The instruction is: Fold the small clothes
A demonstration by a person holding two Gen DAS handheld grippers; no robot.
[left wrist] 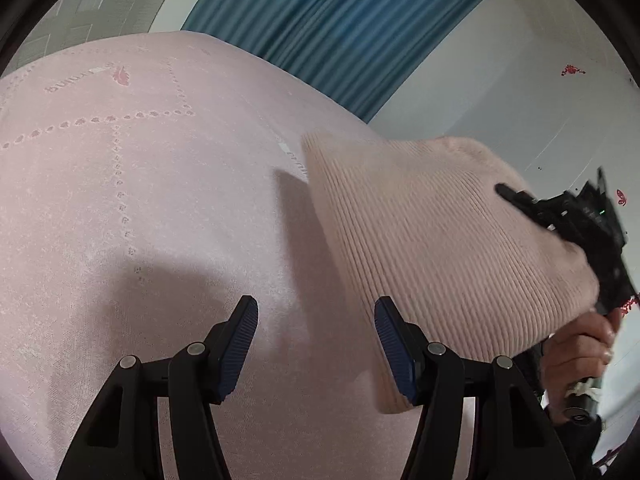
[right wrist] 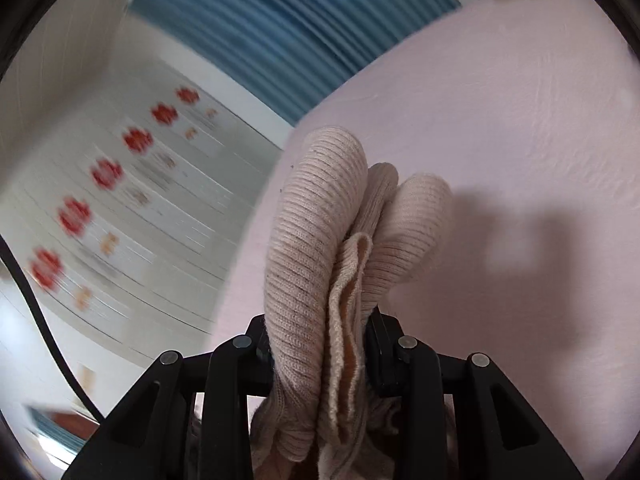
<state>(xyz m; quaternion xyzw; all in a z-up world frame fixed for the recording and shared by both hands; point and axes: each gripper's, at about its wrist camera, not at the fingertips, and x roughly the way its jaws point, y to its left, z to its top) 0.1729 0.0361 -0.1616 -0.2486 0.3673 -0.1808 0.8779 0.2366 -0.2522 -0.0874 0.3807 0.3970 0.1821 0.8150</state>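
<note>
A pale pink ribbed knit garment [left wrist: 432,248] hangs folded above the pink bed sheet [left wrist: 140,200], at the right of the left wrist view. My right gripper [left wrist: 576,232] holds it from the far right, a hand on its handle. In the right wrist view my right gripper [right wrist: 320,344] is shut on several bunched layers of the knit garment [right wrist: 316,248], which bulge forward between the fingers. My left gripper [left wrist: 316,332] is open and empty, its right finger pad [left wrist: 394,356] just beside the garment's lower edge.
A blue pleated curtain [left wrist: 340,24] hangs behind the bed. A white wall with red flower stickers [right wrist: 104,172] stands on the left of the right wrist view. A black cable [right wrist: 36,312] runs down at the left.
</note>
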